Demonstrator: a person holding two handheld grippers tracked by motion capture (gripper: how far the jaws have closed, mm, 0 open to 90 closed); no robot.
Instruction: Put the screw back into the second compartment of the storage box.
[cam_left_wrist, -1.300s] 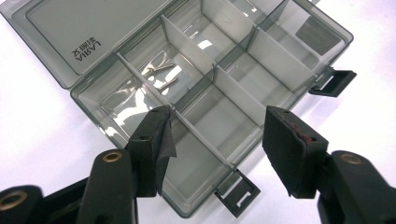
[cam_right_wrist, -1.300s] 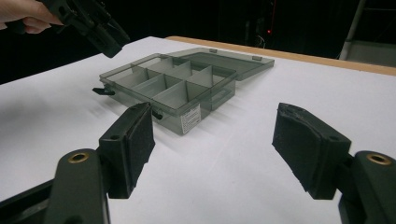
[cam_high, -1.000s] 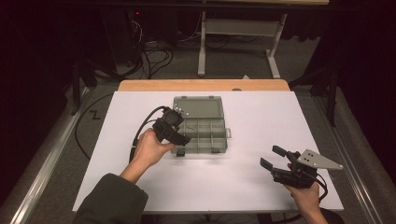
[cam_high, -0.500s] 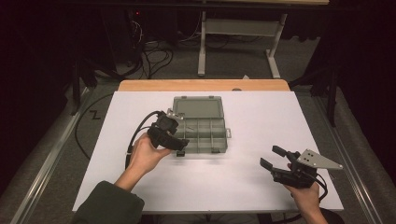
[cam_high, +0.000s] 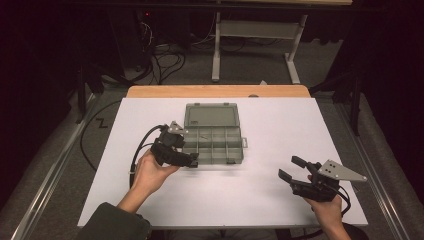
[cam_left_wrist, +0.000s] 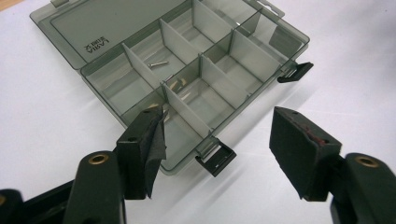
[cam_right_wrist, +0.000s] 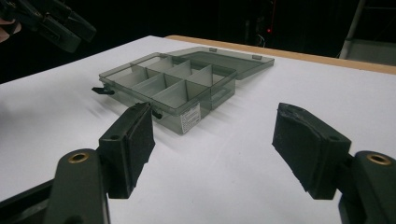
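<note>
R gripper (cam_high: 295, 170) sits at table's (cam_high: 260, 205) 5 o'clock, jaws apart, nothing btwn them, well apart from the box. L gripper (cam_left_wrist: 217, 140) at the compartment box's (cam_high: 215, 145) 8 o'clock corner, jaws have just been opening, now wide apart & empty; its near pad covers part of the front-corner cell. Box lies open near table centre, long axis 9–3, lid (cam_high: 211, 116) flat toward 12. A small screw (cam_left_wrist: 156, 64) lies in one back-row cell; sthg pale next cell, hard to make out.
</note>
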